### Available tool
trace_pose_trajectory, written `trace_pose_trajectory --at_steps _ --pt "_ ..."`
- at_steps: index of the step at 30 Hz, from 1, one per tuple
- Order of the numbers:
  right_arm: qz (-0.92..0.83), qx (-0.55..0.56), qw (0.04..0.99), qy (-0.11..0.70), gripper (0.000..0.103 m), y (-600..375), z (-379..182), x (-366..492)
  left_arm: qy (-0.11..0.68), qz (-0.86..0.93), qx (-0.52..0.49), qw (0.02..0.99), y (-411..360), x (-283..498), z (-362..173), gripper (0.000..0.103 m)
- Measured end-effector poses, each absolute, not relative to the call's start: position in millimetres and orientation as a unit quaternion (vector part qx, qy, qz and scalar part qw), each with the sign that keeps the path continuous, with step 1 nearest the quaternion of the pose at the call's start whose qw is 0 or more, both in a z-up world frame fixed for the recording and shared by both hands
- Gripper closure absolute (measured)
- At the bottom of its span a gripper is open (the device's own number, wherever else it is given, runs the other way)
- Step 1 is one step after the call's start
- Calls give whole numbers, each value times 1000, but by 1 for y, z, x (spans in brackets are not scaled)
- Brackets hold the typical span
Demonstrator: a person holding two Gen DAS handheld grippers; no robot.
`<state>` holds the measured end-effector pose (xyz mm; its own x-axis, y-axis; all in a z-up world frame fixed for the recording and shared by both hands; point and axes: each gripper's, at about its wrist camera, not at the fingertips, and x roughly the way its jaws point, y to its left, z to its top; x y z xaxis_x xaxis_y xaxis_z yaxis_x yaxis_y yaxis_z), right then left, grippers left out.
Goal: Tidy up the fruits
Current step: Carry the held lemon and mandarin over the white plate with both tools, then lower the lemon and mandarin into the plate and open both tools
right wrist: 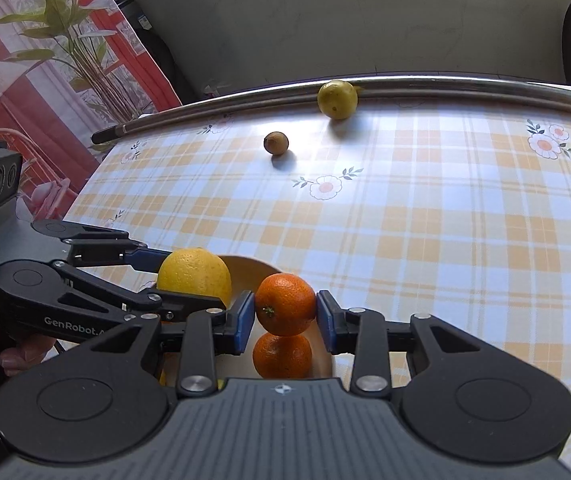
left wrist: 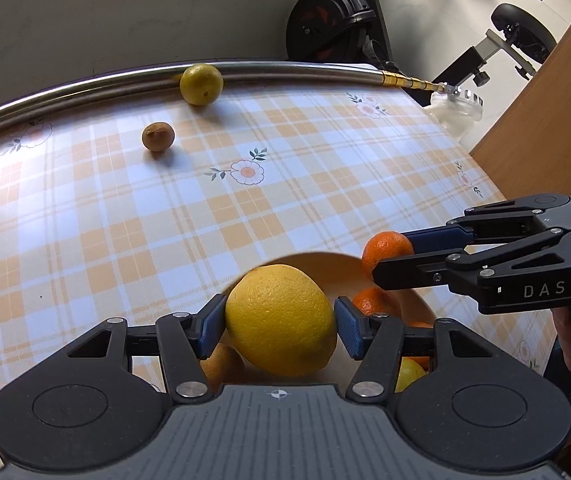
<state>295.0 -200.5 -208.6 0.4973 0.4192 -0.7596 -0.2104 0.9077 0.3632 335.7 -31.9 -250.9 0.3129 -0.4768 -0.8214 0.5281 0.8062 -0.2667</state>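
Note:
My left gripper (left wrist: pixel 279 322) is shut on a large yellow lemon (left wrist: pixel 281 318) and holds it over a wooden bowl (left wrist: pixel 413 300) that contains several fruits. My right gripper (right wrist: pixel 285 314) is shut on a tangerine (right wrist: pixel 285 304) above another tangerine (right wrist: pixel 282 356) in the bowl (right wrist: pixel 253 266). The right gripper also shows in the left wrist view (left wrist: pixel 391 254), holding the tangerine (left wrist: pixel 385 246). The left gripper shows in the right wrist view (right wrist: pixel 189 280) with the lemon (right wrist: pixel 194 274). A yellow-green lemon (left wrist: pixel 201 84) and a brown kiwi (left wrist: pixel 158 136) lie far back on the table.
The table has a checked orange and white cloth (left wrist: pixel 245 200). A metal pole (left wrist: pixel 85 88) lies along its far edge. An exercise bike (left wrist: pixel 349 16) stands behind, a wooden panel (left wrist: pixel 545 100) at the right. A plant (right wrist: pixel 69 24) stands at the far left.

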Motion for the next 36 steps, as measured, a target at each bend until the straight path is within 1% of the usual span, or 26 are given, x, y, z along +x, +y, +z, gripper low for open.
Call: trace_pose_trajectory --at_steps 14,26,36 --pt "194 91 847 487 67 -185 -216 308 506 -302 6 808 -24 335 -250 42" --pt "196 85 842 495 67 -175 -218 313 478 -296 -51 825 -4 340 -232 43" --pt "190 89 840 501 66 -176 -218 312 449 -236 -95 857 30 336 -217 43"
